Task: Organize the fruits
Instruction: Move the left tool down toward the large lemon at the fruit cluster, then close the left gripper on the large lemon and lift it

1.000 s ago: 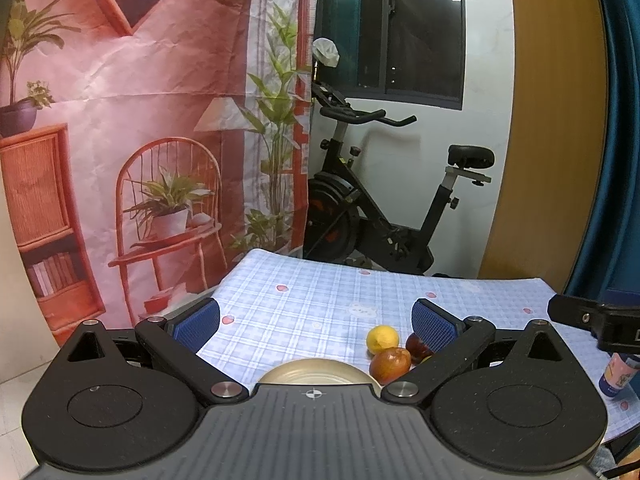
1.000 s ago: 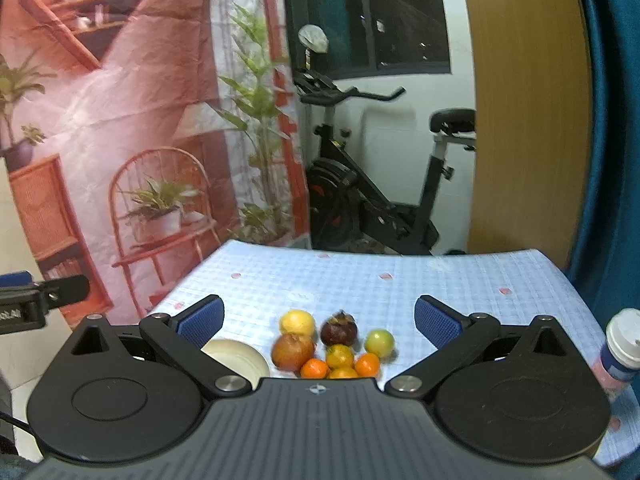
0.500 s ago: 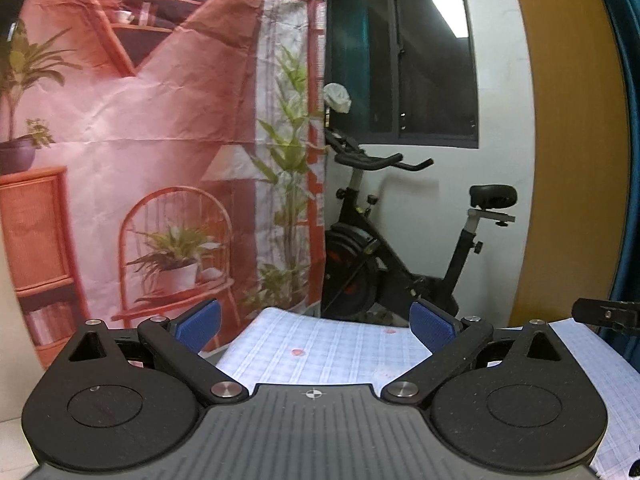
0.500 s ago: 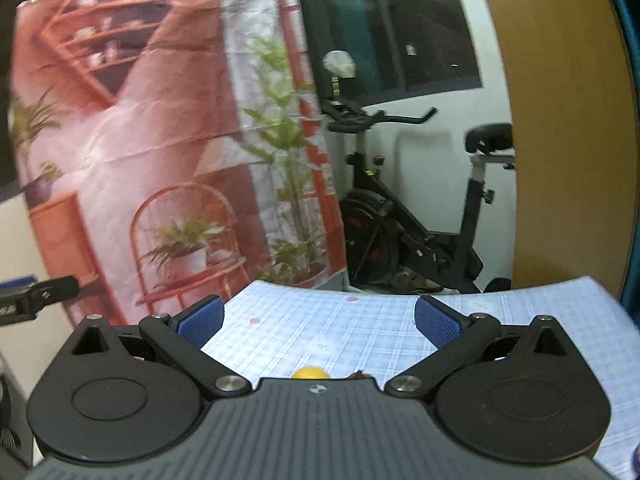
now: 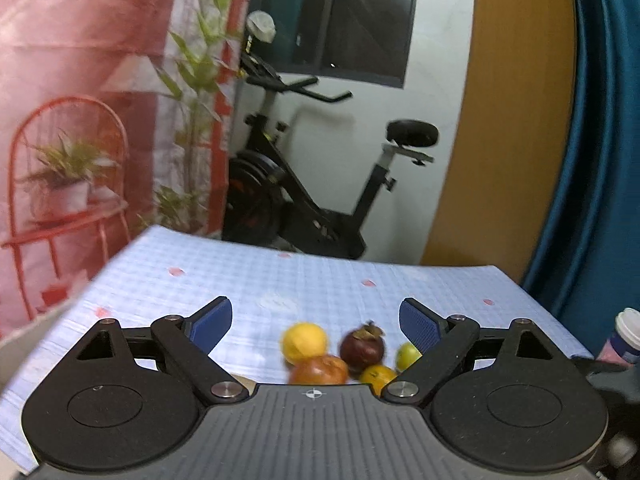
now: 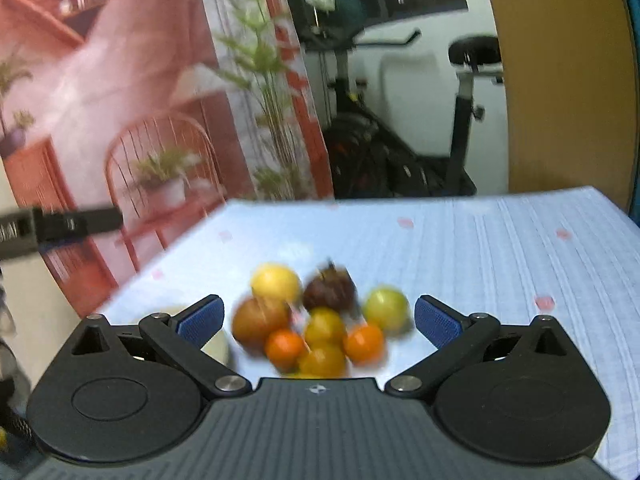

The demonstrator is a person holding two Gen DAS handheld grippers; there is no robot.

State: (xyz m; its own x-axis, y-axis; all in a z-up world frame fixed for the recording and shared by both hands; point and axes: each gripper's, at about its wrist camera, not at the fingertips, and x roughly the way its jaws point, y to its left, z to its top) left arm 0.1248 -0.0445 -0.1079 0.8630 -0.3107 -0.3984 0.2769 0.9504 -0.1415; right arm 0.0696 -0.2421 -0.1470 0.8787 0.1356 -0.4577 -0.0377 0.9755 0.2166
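Yellow, orange, green and dark-red fruit sits bunched in one loose pile on the blue-checked tablecloth (image 6: 500, 256), nothing sorted yet: a lemon (image 6: 275, 282) at the back beside a mangosteen (image 6: 329, 290), a green fruit (image 6: 386, 309) to the right, a reddish-brown apple (image 6: 260, 320) to the left, and small oranges (image 6: 364, 342) nearest my cameras. Half a second ago both wrist views showed mostly wall and backdrop; now both have tipped down and the pile is back in sight, framed between the fingers, which I read as the approach for a first pick. My left gripper (image 5: 316, 320) has just been closing a little but its jaws remain wide, with nothing pressed between the pads; my right gripper (image 6: 316, 322) stands wide as well, holding nothing. A pale plate (image 6: 218, 348), the likely destination, peeks out just left of the apple, largely hidden behind my right gripper's finger. A lidded cup (image 5: 624, 338) stands near the table's right edge, well apart from the fruit. Beyond the table are an exercise bike (image 5: 320, 200), a printed backdrop (image 5: 80, 100) and a blue curtain (image 5: 600, 140). The fruits touch one another, so pulling one out could set its neighbours rolling; motion blur keeps me from judging the gaps.
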